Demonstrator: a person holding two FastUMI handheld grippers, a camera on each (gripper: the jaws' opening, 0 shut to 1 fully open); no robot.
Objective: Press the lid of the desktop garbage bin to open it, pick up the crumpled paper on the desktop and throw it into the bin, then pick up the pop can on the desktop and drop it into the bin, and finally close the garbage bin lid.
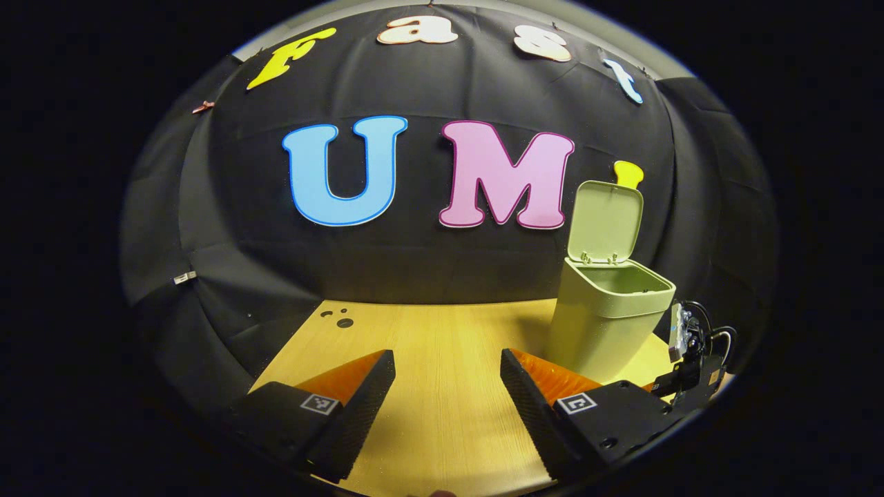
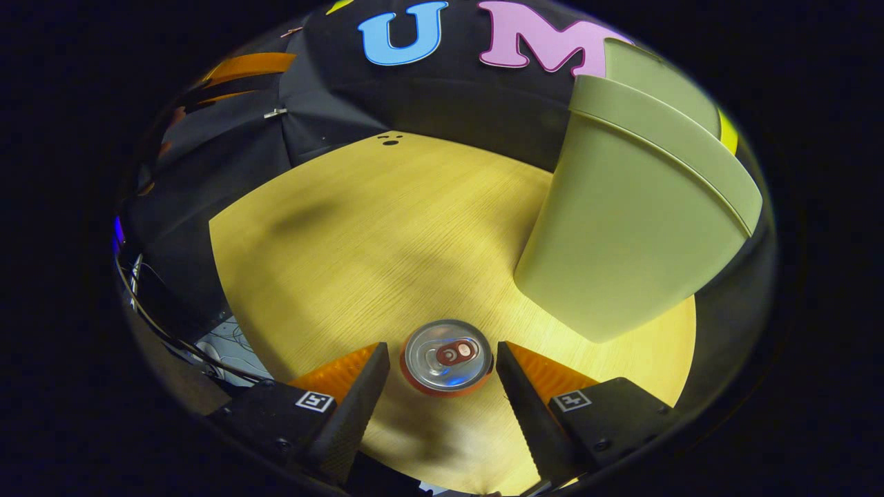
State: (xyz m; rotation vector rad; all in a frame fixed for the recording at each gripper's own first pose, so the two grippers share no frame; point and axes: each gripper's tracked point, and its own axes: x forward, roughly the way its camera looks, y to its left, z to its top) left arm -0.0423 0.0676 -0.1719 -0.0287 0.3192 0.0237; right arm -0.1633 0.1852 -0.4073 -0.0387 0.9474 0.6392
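The pale green bin [image 1: 608, 324] stands on the wooden table at the right, its lid [image 1: 606, 221] swung up and the mouth open. My left gripper [image 1: 447, 376] hovers open over bare table, left of the bin, with nothing between its fingers. In the right gripper view the pop can [image 2: 447, 357] stands upright, seen from above with its silver top and pull tab. My right gripper [image 2: 441, 348] is open around the can, a finger close on each side. The bin [image 2: 635, 228] rises just right of the can. The right gripper's body [image 1: 690, 359] shows beside the bin.
The wooden table [image 1: 442, 338] ends at the black cloth wall behind. A few small dark holes [image 1: 338, 319] mark its far left corner. Cables [image 2: 166, 324] hang off the table's left edge in the right gripper view.
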